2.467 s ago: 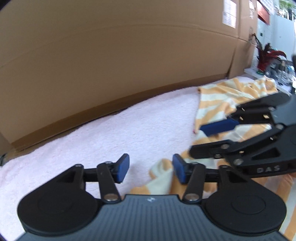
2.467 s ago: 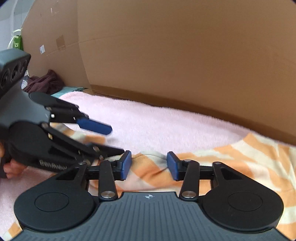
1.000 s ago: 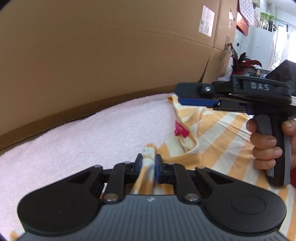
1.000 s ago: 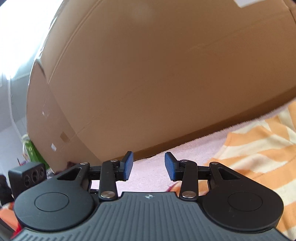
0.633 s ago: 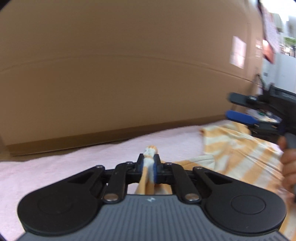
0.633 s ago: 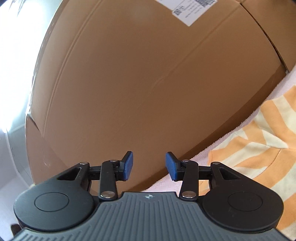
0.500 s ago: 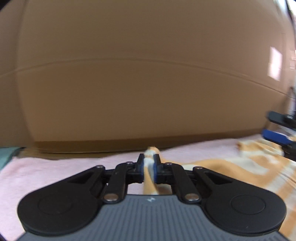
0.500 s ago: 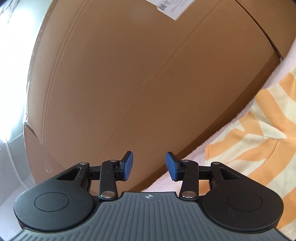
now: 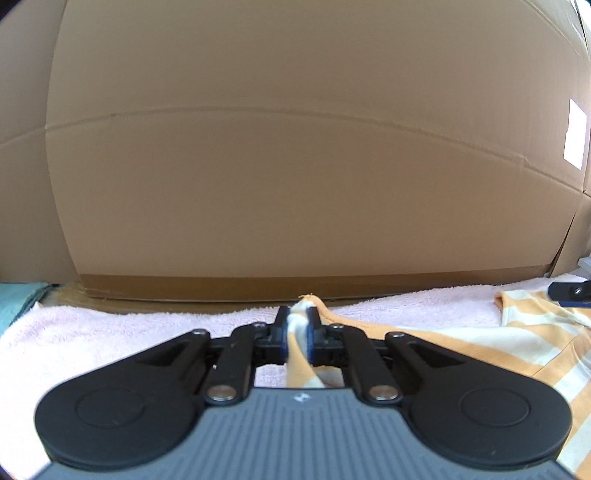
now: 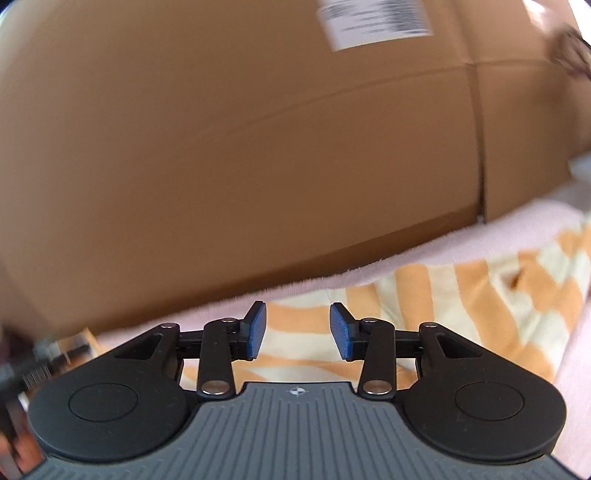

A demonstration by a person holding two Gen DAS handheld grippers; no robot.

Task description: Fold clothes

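Your shirt [image 9: 461,343], orange and cream striped, lies on the pink towel [image 9: 110,332], stretching rightward along the cardboard wall [image 9: 295,166]. The box label [image 10: 373,22] is too blurred to read. Your left gripper [image 9: 297,334] pinches a shirt edge; your right gripper [image 10: 297,330] is parted above it, holding nothing.

The left gripper [image 9: 297,334] is pinched tight, its blue pads [image 9: 282,338] pressed on a bunched fold of striped shirt [image 9: 461,343] that rises between them. The right gripper [image 10: 297,330] points slightly downward with its jaws parted and nothing between the pads [image 10: 256,328].
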